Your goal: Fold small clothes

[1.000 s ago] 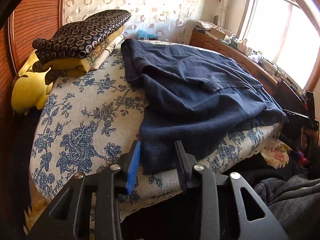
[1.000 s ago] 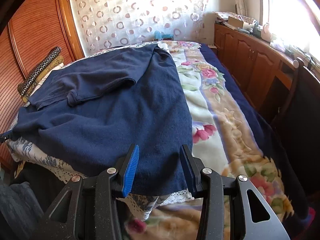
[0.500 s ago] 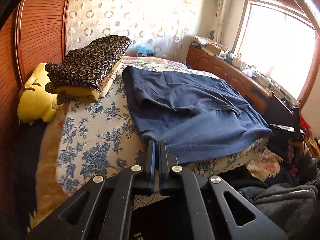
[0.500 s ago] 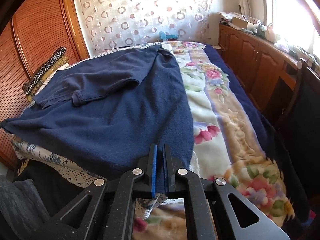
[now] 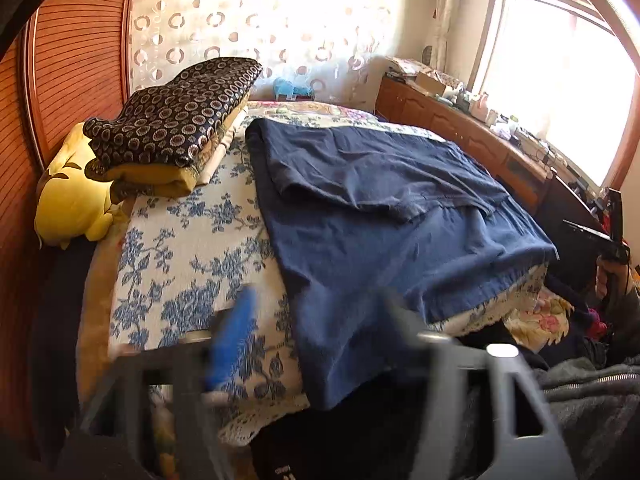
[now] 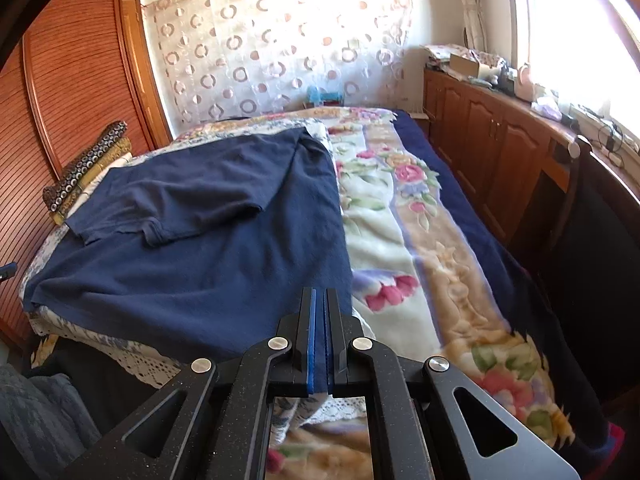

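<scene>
Left wrist view: we are looking along the left gripper (image 5: 316, 332), whose fingers (image 5: 236, 336) are blurred and have just been spreading apart; the near hem of the navy shirt (image 5: 372, 216) is lying between them, but they are not pressing on it. At far left a yellow plush toy (image 5: 72, 196) is resting against the wooden headboard (image 5: 72, 64), with a stack of folded patterned cloths (image 5: 172, 120) lying partly over it. The shirt is lying spread on the blue-flowered bedcover (image 5: 180, 256) of the bed, one sleeve folded over the body and the near hem draping over the bed's edge. At far right the right gripper (image 5: 600, 236) is showing only in part.

Right wrist view: the right gripper (image 6: 319, 340) is holding its fingers (image 6: 310, 336) pressed together, pinching the near right corner of the shirt (image 6: 200, 248). Right of the shirt, a flowered blanket (image 6: 420, 240) is covering the bed, and wooden cabinets (image 6: 480, 140) are lining the wall beneath the window (image 6: 580, 20).
</scene>
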Demonstrator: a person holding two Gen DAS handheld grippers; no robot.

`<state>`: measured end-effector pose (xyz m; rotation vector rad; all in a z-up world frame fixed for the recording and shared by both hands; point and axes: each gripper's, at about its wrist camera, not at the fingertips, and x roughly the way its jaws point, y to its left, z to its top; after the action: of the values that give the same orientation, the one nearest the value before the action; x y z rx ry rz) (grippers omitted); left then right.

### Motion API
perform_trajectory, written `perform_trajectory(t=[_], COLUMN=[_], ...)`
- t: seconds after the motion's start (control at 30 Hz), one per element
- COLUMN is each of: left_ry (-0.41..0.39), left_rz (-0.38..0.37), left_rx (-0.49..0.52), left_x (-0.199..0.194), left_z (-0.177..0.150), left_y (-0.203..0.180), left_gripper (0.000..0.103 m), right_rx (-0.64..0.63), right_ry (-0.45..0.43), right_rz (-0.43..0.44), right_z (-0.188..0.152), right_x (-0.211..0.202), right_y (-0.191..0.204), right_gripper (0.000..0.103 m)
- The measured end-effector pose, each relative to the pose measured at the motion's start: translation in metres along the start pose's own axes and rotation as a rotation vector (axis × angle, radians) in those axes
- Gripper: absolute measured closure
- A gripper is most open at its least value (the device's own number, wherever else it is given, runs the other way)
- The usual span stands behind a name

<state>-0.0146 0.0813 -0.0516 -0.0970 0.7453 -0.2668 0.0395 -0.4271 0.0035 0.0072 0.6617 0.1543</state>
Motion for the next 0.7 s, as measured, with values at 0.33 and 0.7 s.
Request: perform_trajectory(t=[0.33,0.7], left_ry=[-0.001,0.016], left_rz=[0.018,0.033], left_rx=[0.022,0.036], left_x=[0.043,0.084], left_z=[0.037,0.067], left_y=[-0.005,-0.007], left_gripper=[0.023,0.023], right_rx=[-0.036,-0.079], right_ry=[-0.048,-0.017], right_rz=[0.061,0.06], right_z=[0.016,0.03], right_x=[0.017,0.057], right_y=[0.023,0.037], right_gripper=[0.1,0.072])
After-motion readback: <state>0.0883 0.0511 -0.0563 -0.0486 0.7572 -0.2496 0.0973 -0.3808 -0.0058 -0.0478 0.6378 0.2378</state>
